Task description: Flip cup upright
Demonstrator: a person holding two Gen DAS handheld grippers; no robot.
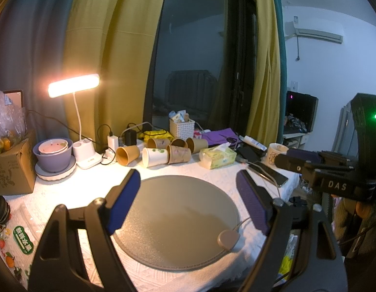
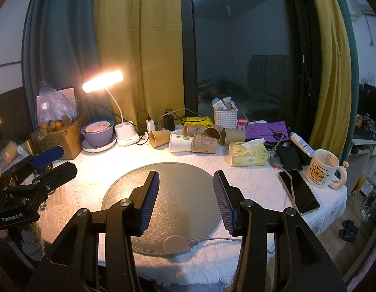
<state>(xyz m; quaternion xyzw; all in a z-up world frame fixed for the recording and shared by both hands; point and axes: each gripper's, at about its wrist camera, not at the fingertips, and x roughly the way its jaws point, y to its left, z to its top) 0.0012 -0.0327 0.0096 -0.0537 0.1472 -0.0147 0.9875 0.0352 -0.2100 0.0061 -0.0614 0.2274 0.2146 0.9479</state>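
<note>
1. Left wrist view: the left gripper (image 1: 188,194) hangs above the round grey mat (image 1: 178,219), jaws released and holding nothing. The paper cups (image 1: 163,152) lie tipped on their sides at twelve o'clock, beyond the mat's far rim, probably staged for righting.
2. Right wrist view: the right gripper (image 2: 186,199) shows a gap between its ribbed blue pads (image 2: 149,203), empty too. The cups (image 2: 192,140), thin brown and white card, cluster at twelve o'clock on the woven white cloth (image 2: 256,182).

White-clothed table (image 2: 248,182), round grey mat (image 2: 183,189) at the near middle. Far side: paper cups (image 2: 188,140) lying tipped in a cluster, tissue pack (image 2: 247,154) right of them, lit desk lamp (image 2: 126,136) left. Phone (image 2: 299,191) and mug (image 2: 323,169) far right.
</note>
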